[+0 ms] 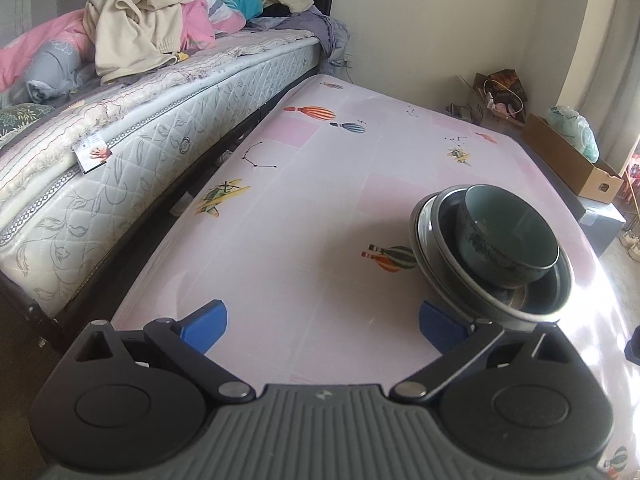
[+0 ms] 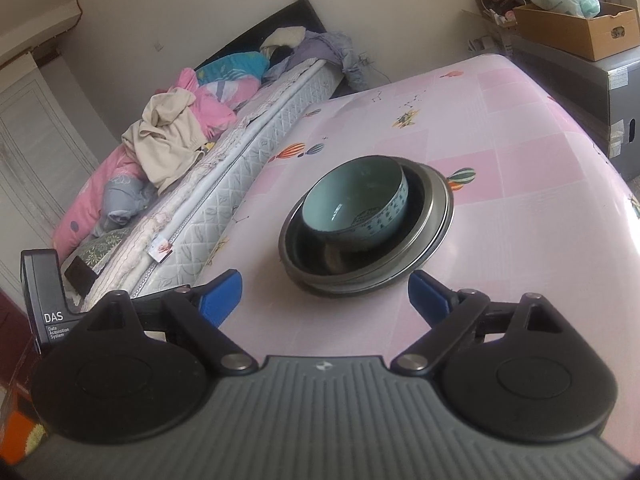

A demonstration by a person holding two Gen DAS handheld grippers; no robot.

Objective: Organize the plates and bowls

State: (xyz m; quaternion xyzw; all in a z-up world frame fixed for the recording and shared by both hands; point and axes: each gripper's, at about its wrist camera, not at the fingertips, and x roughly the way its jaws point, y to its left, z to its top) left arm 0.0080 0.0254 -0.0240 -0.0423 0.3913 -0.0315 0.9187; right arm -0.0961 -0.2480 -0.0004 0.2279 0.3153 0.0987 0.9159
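Both sets of jaws are seen spread wide with nothing between the blue pads. The left gripper (image 1: 323,326) hangs over bare tablecloth, its right pad just beside the near rim of the stack. The right gripper (image 2: 325,298) is held short of the stack, apart from it.

The stack sits on the pink tablecloth (image 2: 520,128), which is printed with balloons and constellations. A pale blue-green ceramic bowl (image 2: 356,204) with a patterned band is nested, tilted, in a dark metal pan (image 2: 320,266), with at least one more metal plate (image 2: 448,208) underneath, offset.

The bowl is judged stiff, glazed, slippery and breakable; the metal pieces are probably light and rigid, and apt to slide on each other. The rim is the only hold offered: one pad inside, one outside the wall (the tilted bowl may rock if the pan is lifted by one edge).

Writing is legible on a black device (image 2: 44,300) at the left of the right wrist view: "DAS", "Data Acquisition System". A tag on the mattress (image 2: 224,200) beside the table cannot be read.
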